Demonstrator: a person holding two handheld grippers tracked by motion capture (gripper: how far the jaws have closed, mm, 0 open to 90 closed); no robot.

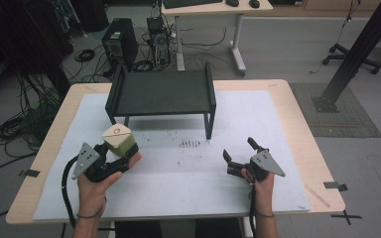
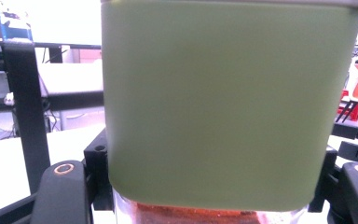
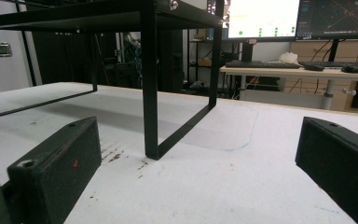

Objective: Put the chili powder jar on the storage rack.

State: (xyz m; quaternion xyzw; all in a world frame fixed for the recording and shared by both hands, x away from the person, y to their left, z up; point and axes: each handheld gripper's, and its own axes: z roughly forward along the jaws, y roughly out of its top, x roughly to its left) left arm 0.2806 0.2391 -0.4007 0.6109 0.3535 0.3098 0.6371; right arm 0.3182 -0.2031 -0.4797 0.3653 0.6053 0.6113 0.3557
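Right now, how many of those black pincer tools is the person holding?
2. The left gripper, near the table's front left, clamps a green jar. The right gripper, at the front right, is open and empty, near the black shelf.

No writing can be read anywhere. The jar's (image 1: 119,141) lid bears a small reddish mark, too small to make out. The monitors (image 3: 279,18) behind the desk (image 3: 242,186) show bright windows with blurred, illegible content.
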